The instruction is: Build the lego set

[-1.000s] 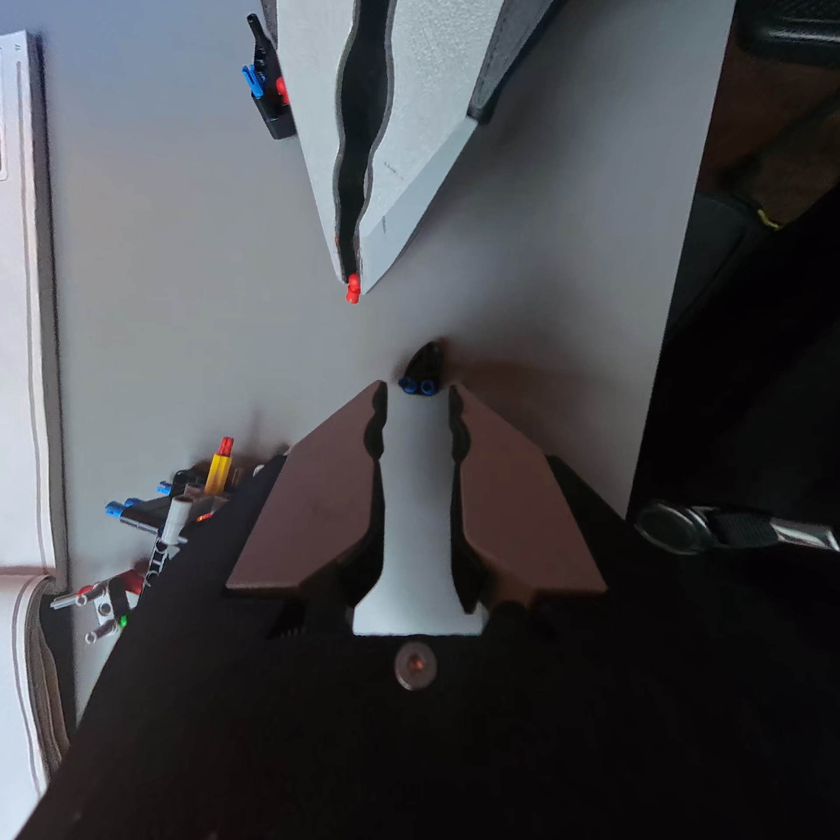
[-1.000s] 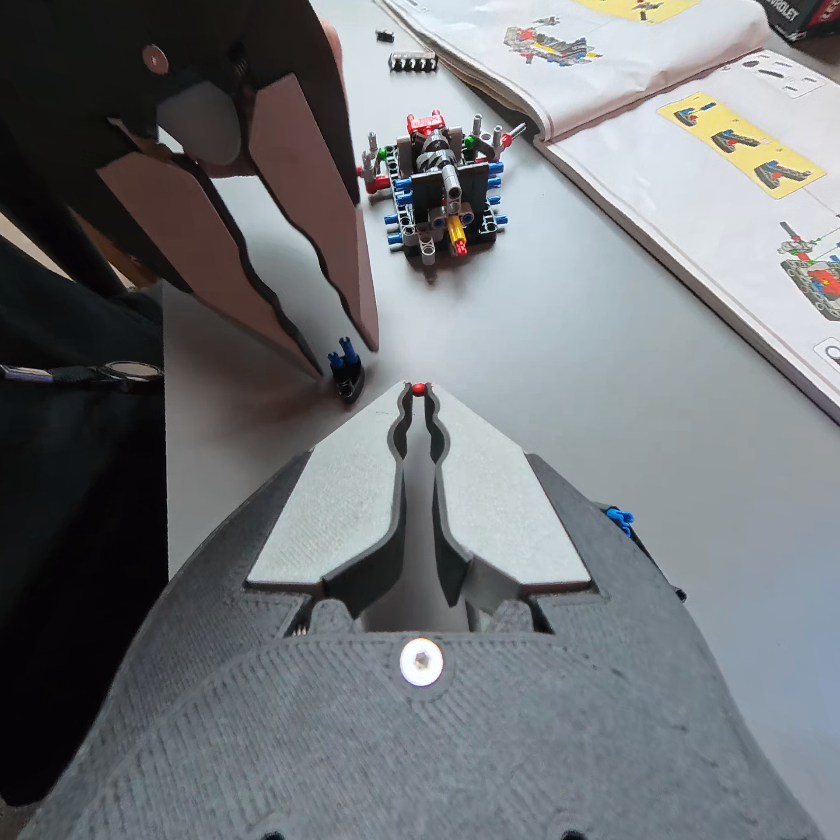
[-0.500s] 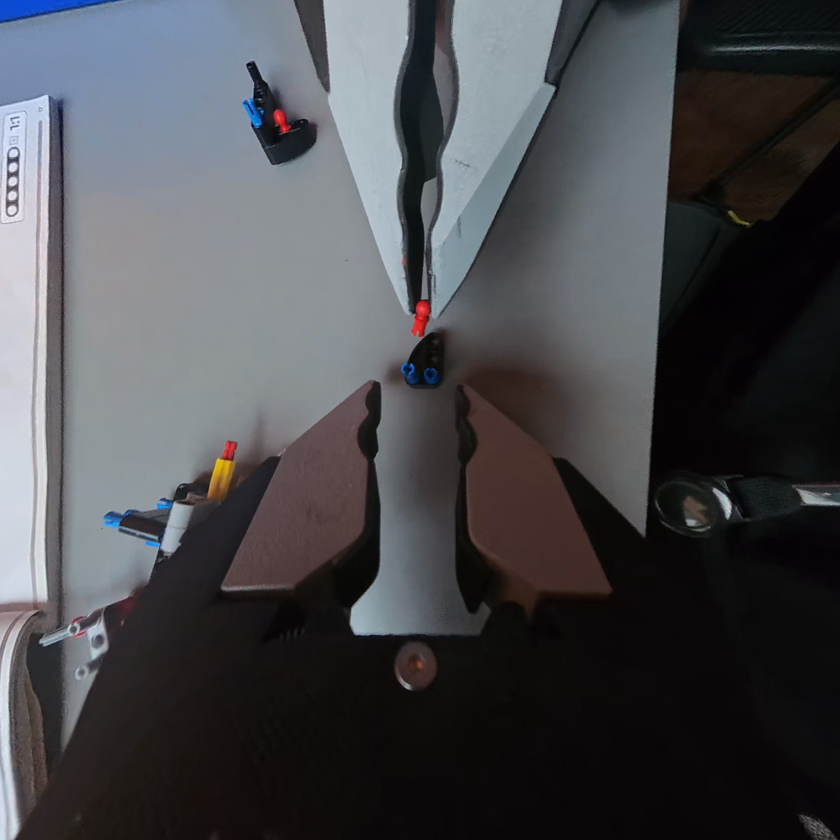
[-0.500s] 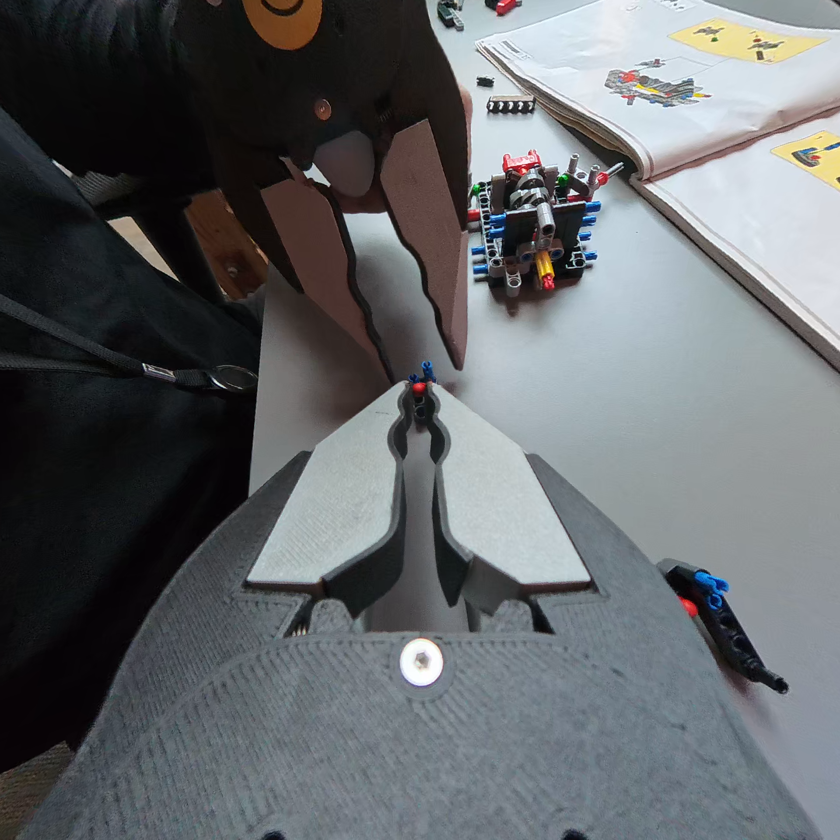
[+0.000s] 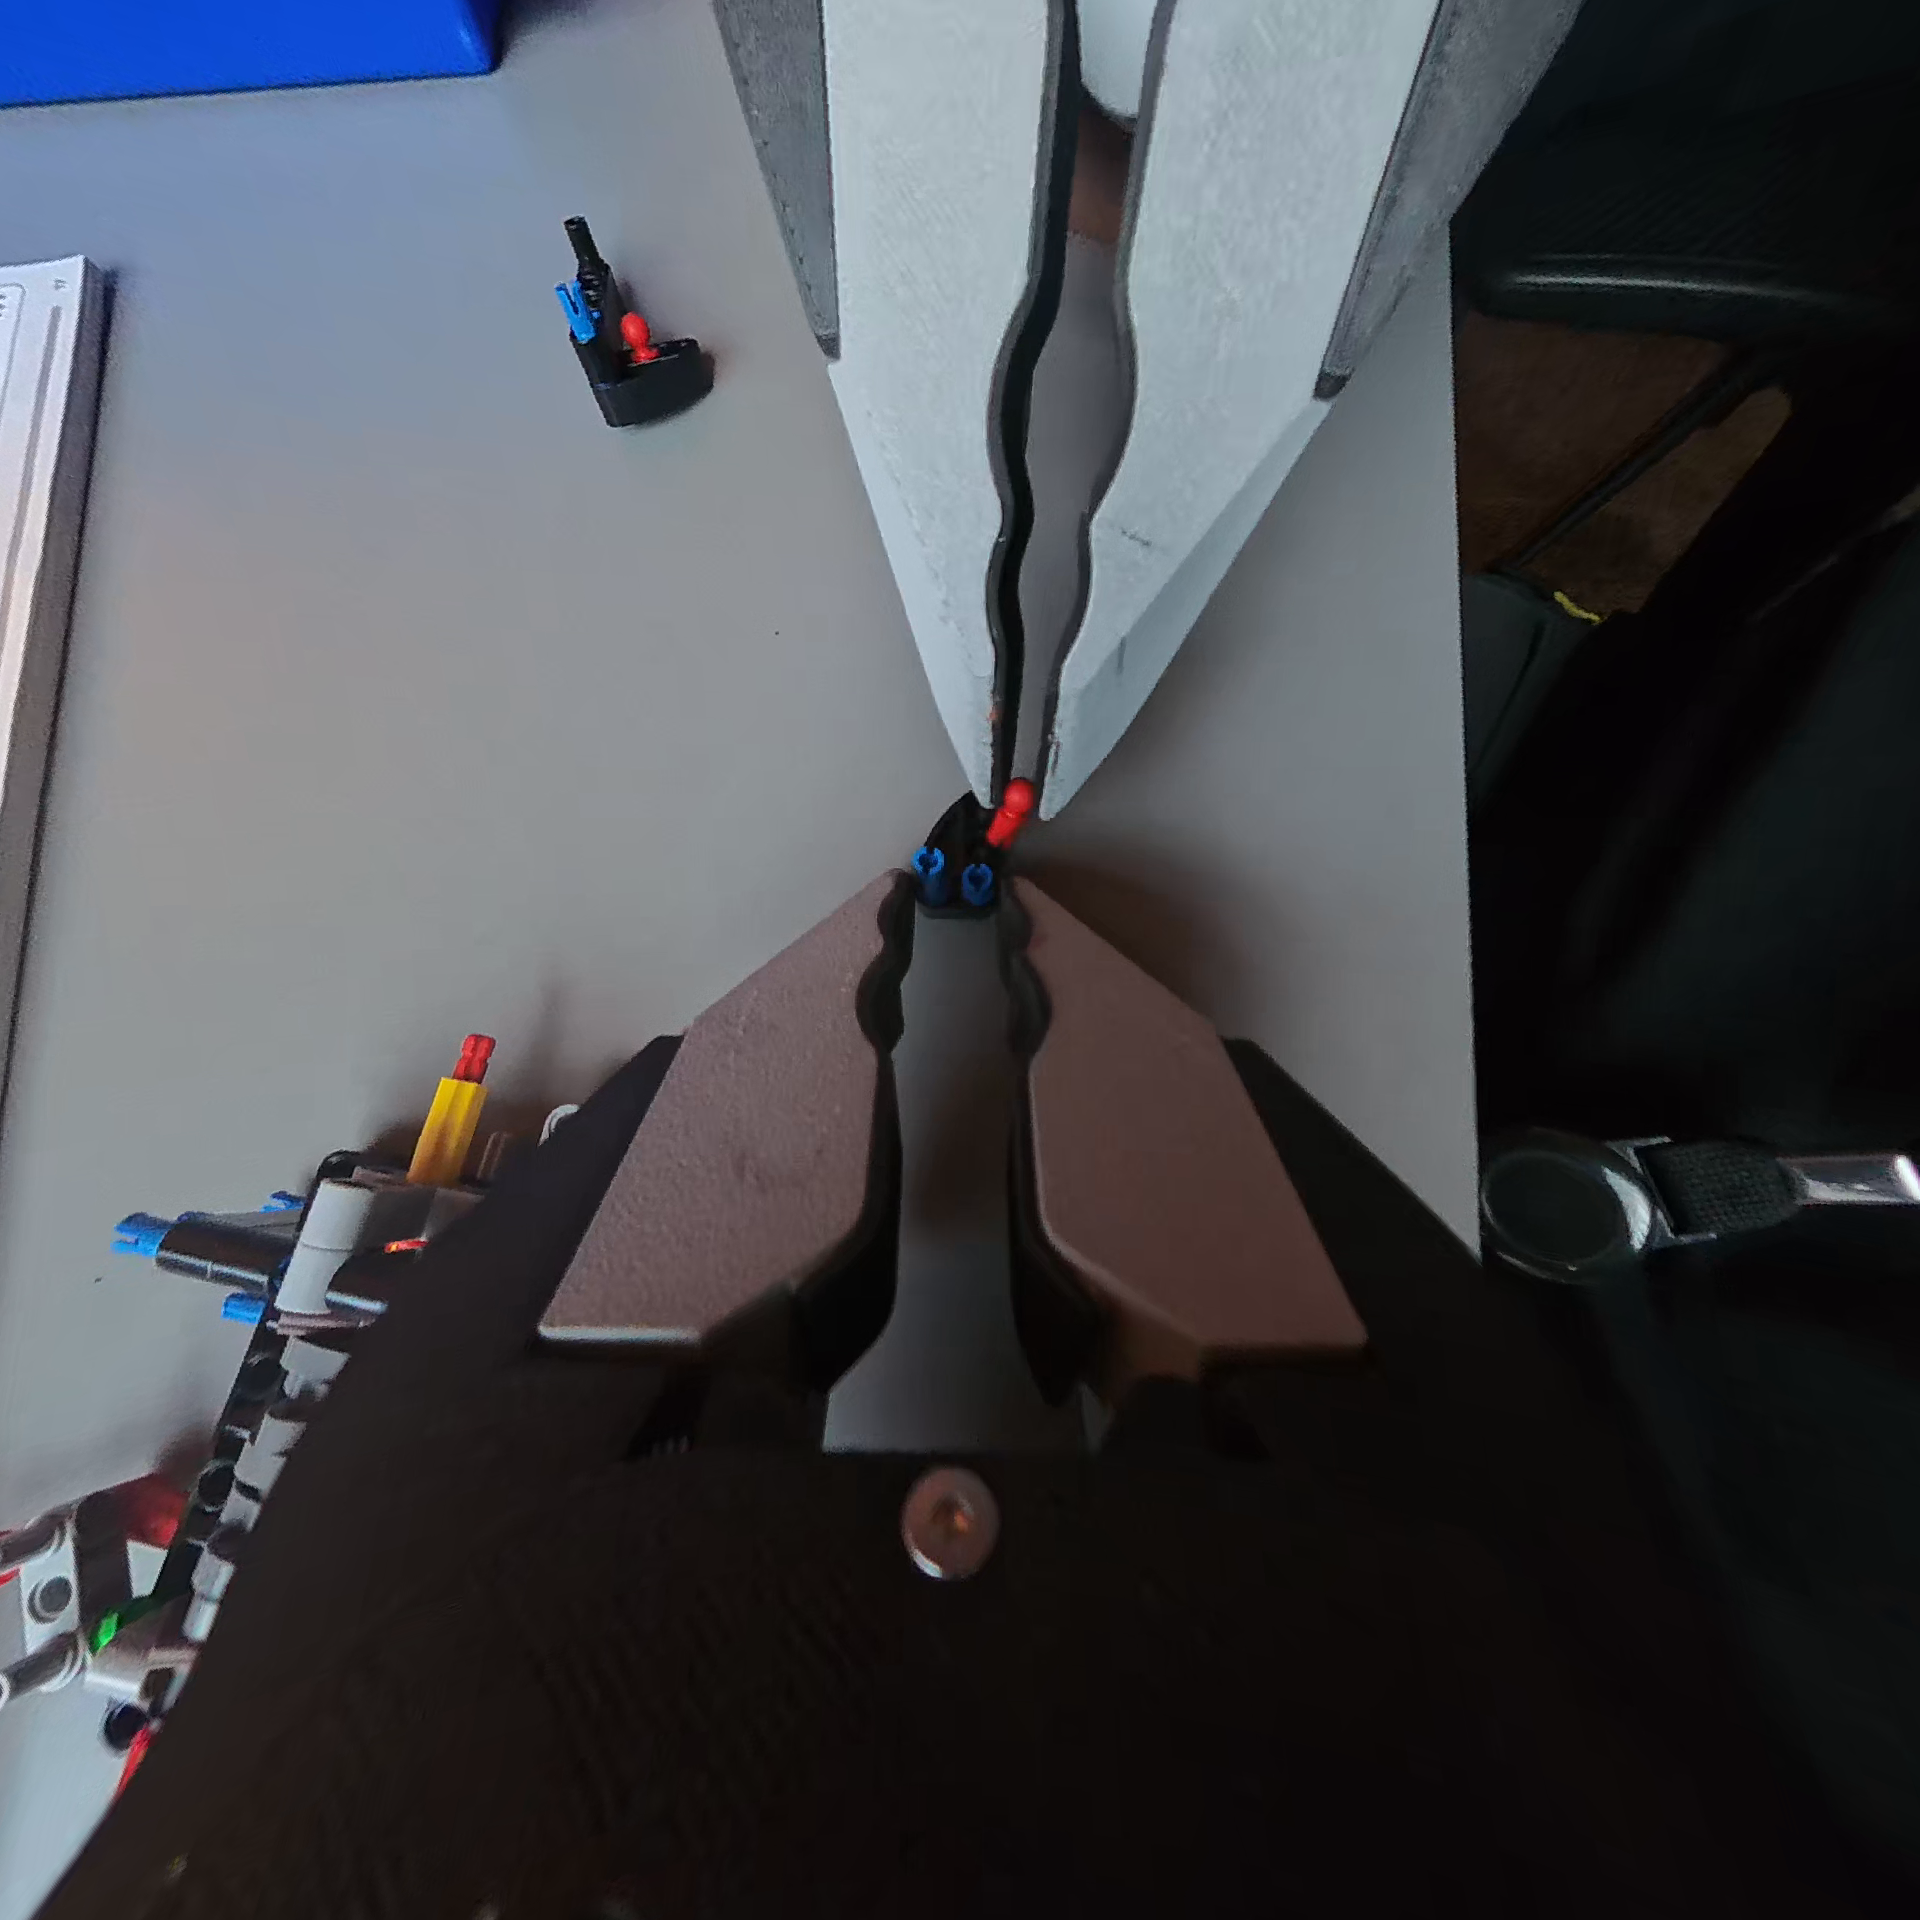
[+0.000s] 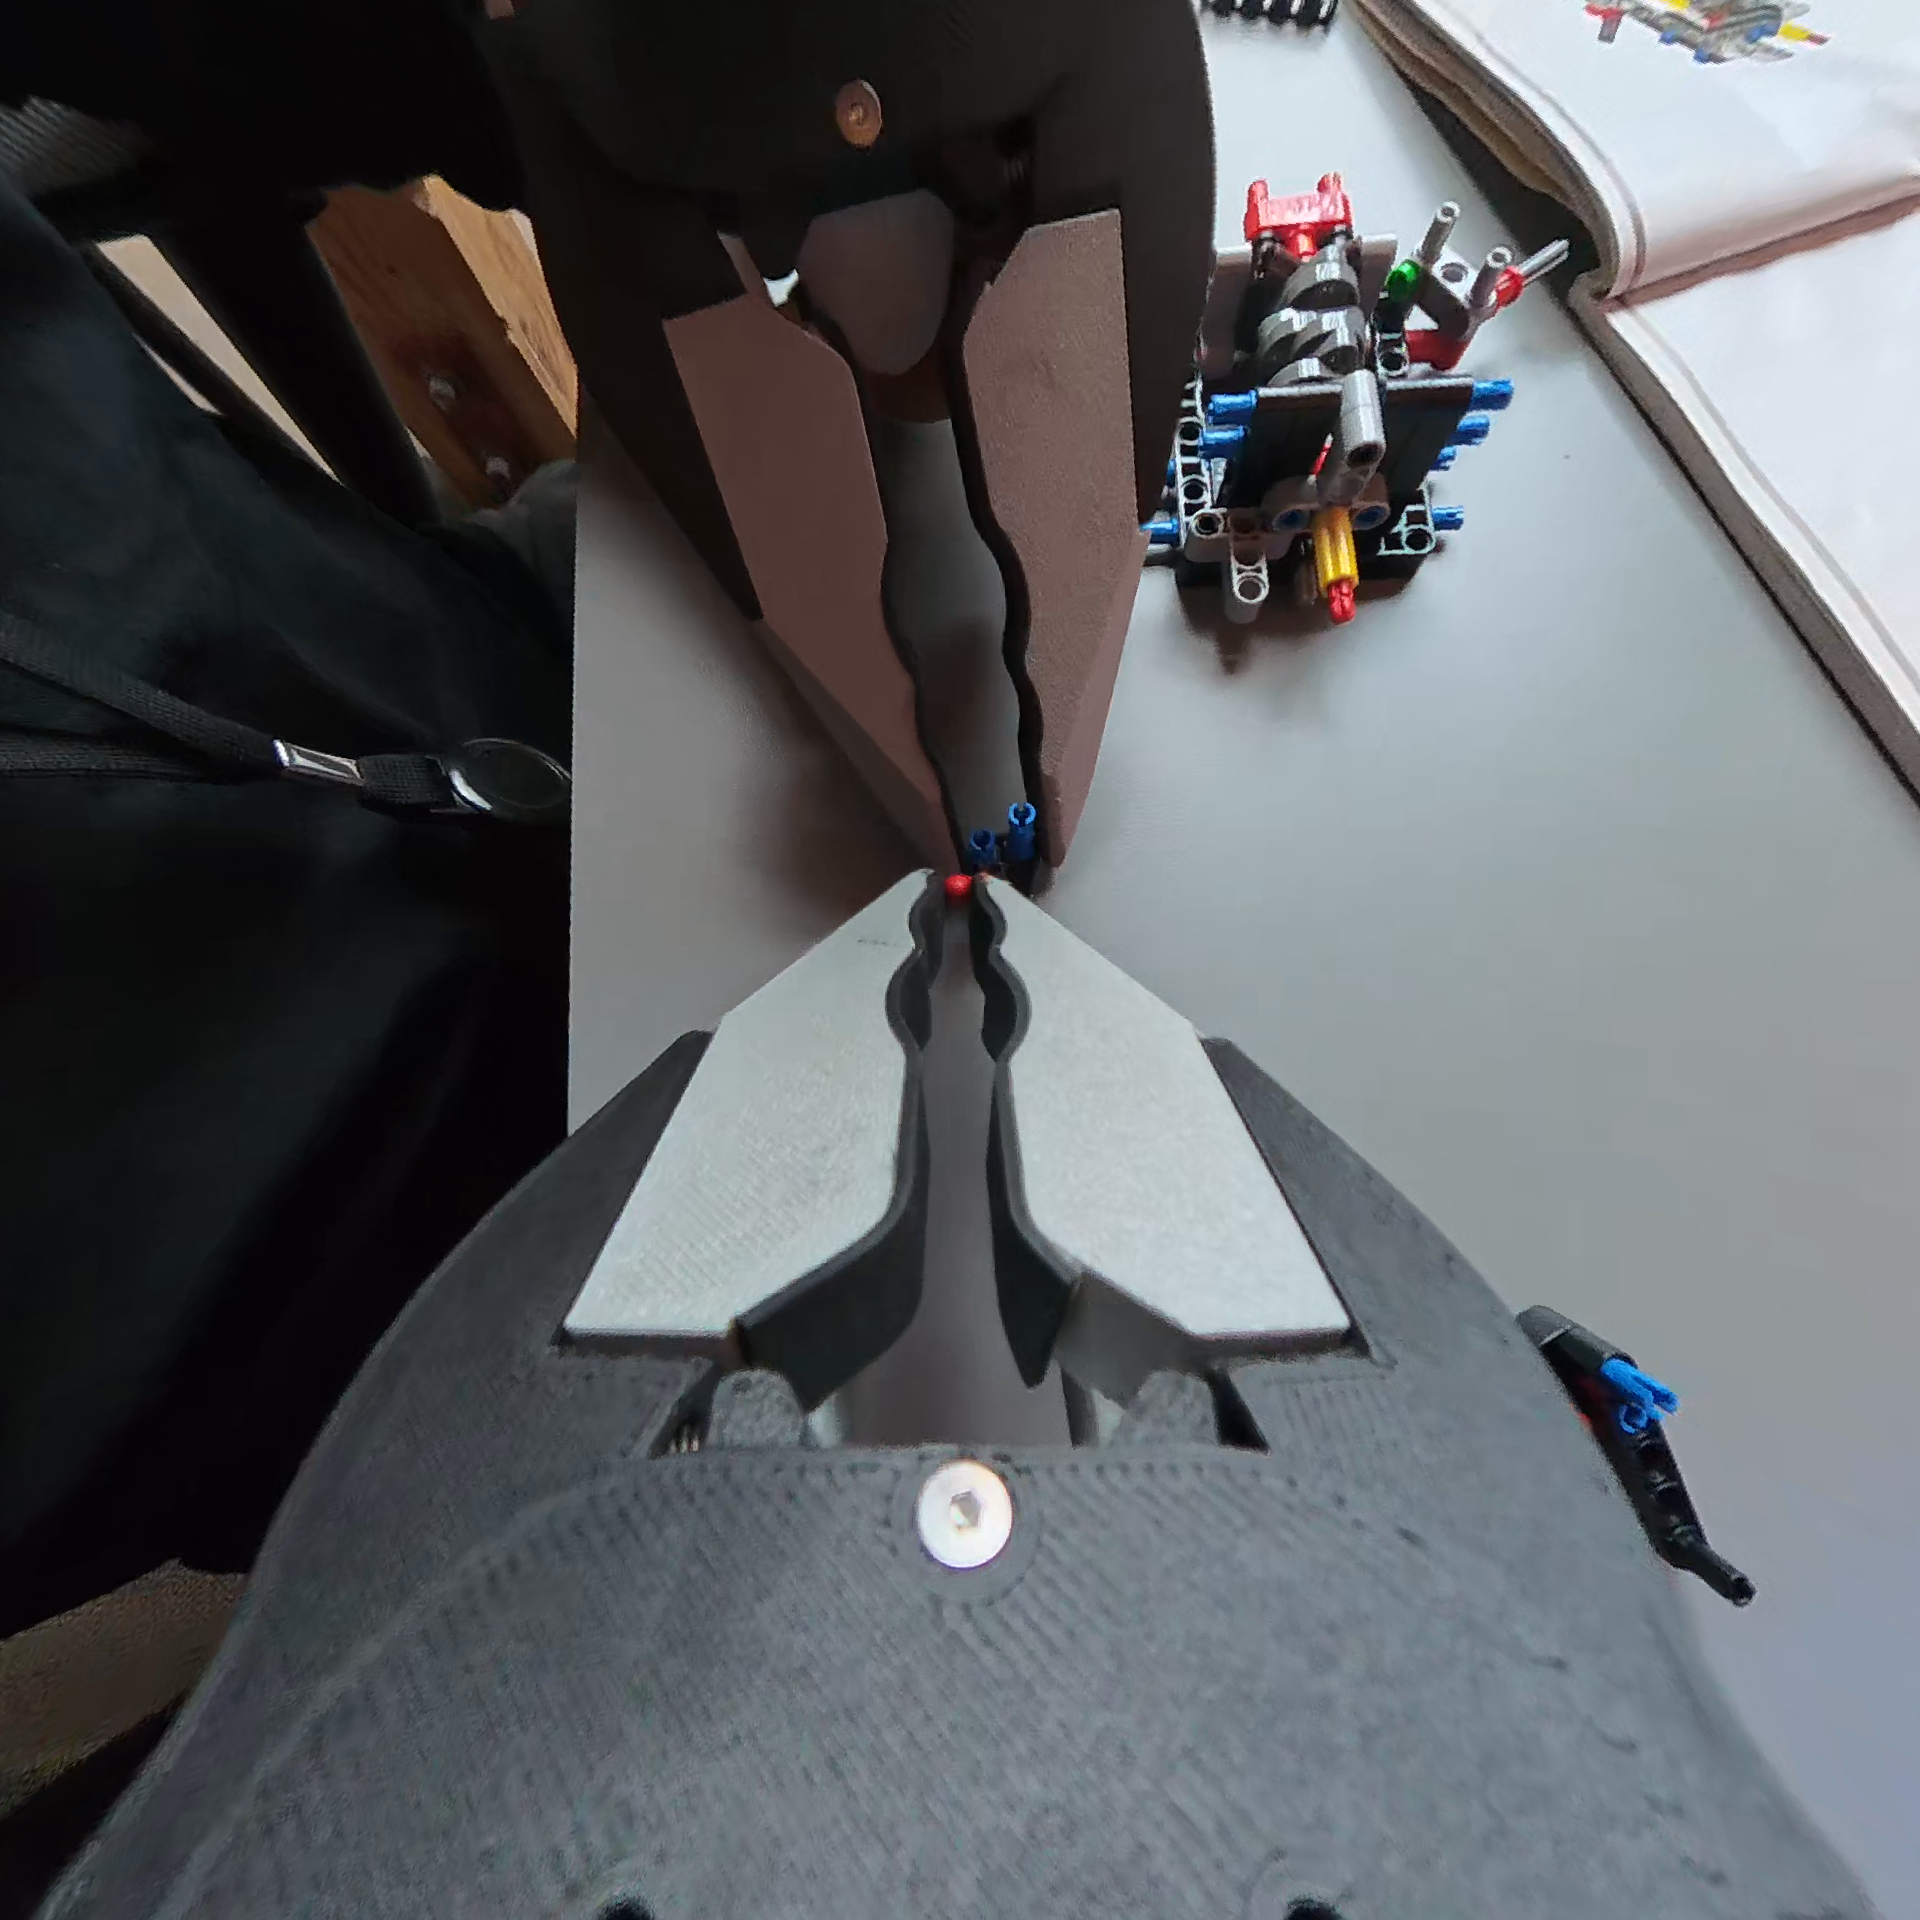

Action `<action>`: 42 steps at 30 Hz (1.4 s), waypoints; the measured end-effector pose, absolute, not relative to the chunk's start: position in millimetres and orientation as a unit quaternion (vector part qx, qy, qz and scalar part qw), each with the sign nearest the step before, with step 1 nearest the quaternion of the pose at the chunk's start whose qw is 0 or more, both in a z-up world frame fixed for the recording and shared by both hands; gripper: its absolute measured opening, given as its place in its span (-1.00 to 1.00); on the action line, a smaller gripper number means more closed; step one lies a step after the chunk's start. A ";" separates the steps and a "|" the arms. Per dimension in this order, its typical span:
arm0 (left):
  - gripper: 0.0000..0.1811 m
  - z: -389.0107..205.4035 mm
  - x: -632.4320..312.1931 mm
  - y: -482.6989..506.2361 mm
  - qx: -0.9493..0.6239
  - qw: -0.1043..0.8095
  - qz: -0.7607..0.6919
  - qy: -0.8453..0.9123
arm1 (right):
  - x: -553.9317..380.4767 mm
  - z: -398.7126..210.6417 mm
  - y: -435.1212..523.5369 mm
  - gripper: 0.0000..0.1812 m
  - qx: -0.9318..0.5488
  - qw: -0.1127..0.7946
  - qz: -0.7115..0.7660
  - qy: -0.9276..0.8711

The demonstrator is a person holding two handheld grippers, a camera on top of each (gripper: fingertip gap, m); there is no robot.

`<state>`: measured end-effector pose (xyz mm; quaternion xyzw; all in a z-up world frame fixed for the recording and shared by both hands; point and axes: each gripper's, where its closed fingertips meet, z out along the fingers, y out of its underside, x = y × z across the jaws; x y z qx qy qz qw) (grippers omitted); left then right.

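A small black lego piece with two blue pins (image 5: 954, 878) lies on the grey table near its edge. My left gripper (image 5: 956, 896), with brown fingers, is shut on its sides. My right gripper (image 6: 957, 896), with grey fingers, is shut on a red pin (image 6: 957, 885). It holds the pin's tip against the black piece from the opposite side. In the left wrist view the red pin (image 5: 1010, 810) sticks out of the right gripper (image 5: 1016, 792) onto the piece. In the right wrist view the left gripper (image 6: 1000, 847) stands over the blue pins (image 6: 1003, 831).
A partly built model (image 6: 1320, 416) stands farther in on the table and shows in the left wrist view (image 5: 312, 1247). An open instruction booklet (image 6: 1714, 208) lies beyond it. A black angled piece with blue and red pins (image 5: 644, 353) lies apart. The table edge (image 5: 1460, 727) is close by. My left and right fingertips are right by each other.
The right gripper brought the red pin down to the black piece. The left gripper moved forward and closed its fingers around the piece.
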<state>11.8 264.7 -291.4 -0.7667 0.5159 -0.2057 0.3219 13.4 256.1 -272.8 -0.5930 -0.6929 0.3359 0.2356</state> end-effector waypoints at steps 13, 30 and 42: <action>-0.80 -260.6 11.9 259.6 -0.740 0.398 -0.176 0.513 | 15.1 -244.4 262.6 -0.99 -0.624 0.216 0.462 -0.592; -0.99 -241.6 23.9 258.9 -0.737 0.417 -0.243 0.473 | 13.7 -228.4 254.8 -0.99 -0.595 0.222 0.510 -0.580; -0.99 -240.0 26.2 258.1 -0.741 0.408 -0.286 0.450 | 12.8 -225.7 255.7 -0.99 -0.569 0.292 0.448 -0.625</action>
